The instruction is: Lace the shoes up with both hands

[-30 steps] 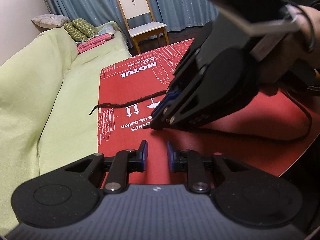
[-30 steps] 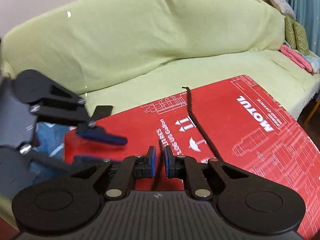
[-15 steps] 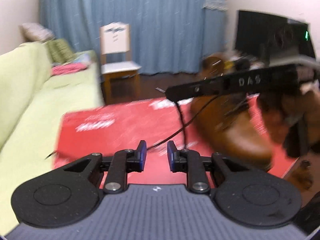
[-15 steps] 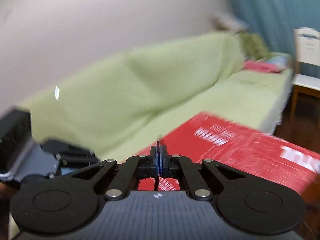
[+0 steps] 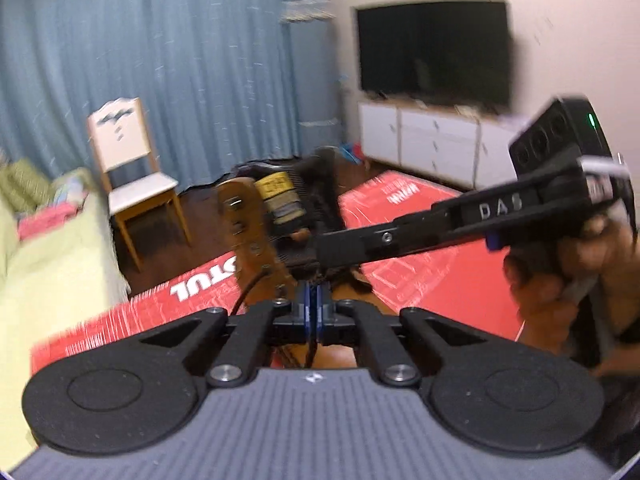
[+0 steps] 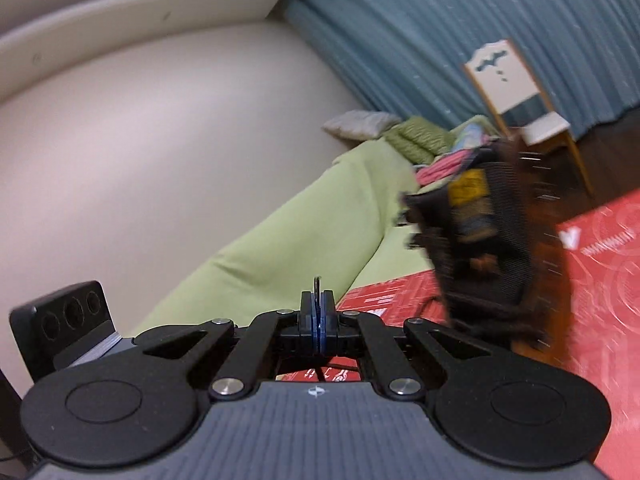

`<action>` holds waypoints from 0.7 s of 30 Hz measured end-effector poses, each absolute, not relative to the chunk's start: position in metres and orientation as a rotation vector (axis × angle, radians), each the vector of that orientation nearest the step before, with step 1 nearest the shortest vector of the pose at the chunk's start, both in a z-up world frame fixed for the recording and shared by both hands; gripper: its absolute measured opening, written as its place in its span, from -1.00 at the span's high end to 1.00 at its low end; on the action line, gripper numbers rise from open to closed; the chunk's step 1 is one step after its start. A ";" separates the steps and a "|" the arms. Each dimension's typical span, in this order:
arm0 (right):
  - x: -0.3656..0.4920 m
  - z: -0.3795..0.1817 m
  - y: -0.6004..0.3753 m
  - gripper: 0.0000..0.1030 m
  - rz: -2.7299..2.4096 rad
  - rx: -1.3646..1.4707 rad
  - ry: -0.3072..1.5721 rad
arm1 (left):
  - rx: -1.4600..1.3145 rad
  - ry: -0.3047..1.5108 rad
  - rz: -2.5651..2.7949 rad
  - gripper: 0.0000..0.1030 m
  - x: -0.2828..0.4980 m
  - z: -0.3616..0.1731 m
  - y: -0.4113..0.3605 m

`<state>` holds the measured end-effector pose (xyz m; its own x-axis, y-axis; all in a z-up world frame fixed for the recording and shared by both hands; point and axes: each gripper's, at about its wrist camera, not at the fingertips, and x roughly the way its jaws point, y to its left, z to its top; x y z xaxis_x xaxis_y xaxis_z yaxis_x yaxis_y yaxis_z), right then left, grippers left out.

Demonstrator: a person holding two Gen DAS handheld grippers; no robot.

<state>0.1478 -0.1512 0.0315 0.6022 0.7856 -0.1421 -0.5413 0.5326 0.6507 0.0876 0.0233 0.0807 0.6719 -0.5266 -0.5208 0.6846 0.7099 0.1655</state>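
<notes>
A brown boot stands on the red printed sheet, its tongue open and a yellow label showing inside; the right wrist view shows the boot blurred. My left gripper is closing just in front of the boot, its pads pressed on a dark lace that runs down from between them. My right gripper is shut on the lace end, whose tip sticks up above the pads. In the left wrist view the right gripper reaches in from the right, held by a hand.
A green covered sofa with cushions lies along the left. A white wooden chair stands before blue curtains. A television hangs above a white cabinet. The left gripper's housing sits at the left edge.
Both grippers rose from the red sheet and swung round toward the boot. The right gripper shut on the lace first; the left one's pads then came together on it.
</notes>
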 end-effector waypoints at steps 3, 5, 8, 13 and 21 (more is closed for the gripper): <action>0.143 0.025 -0.181 0.97 0.799 0.647 0.463 | 0.576 0.417 -0.666 0.96 0.088 0.080 -0.010; 0.140 0.022 -0.202 0.91 0.756 0.677 0.453 | 0.727 0.376 -0.624 0.96 0.094 0.078 -0.031; 0.138 0.021 -0.228 0.85 0.635 0.666 0.424 | 0.913 0.336 -0.602 0.96 0.105 0.069 -0.062; 0.139 0.011 -0.247 0.84 0.542 0.648 0.430 | 1.169 0.340 -0.575 0.96 0.122 0.040 -0.092; 0.155 -0.003 -0.254 0.84 0.540 0.642 0.445 | 1.407 0.340 -0.611 0.96 0.134 0.008 -0.106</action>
<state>0.1553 -0.2544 -0.0034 0.7729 0.5951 -0.2204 -0.3301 0.6737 0.6612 0.1342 -0.1058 0.0081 0.8021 -0.1951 -0.5644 0.5824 0.0470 0.8115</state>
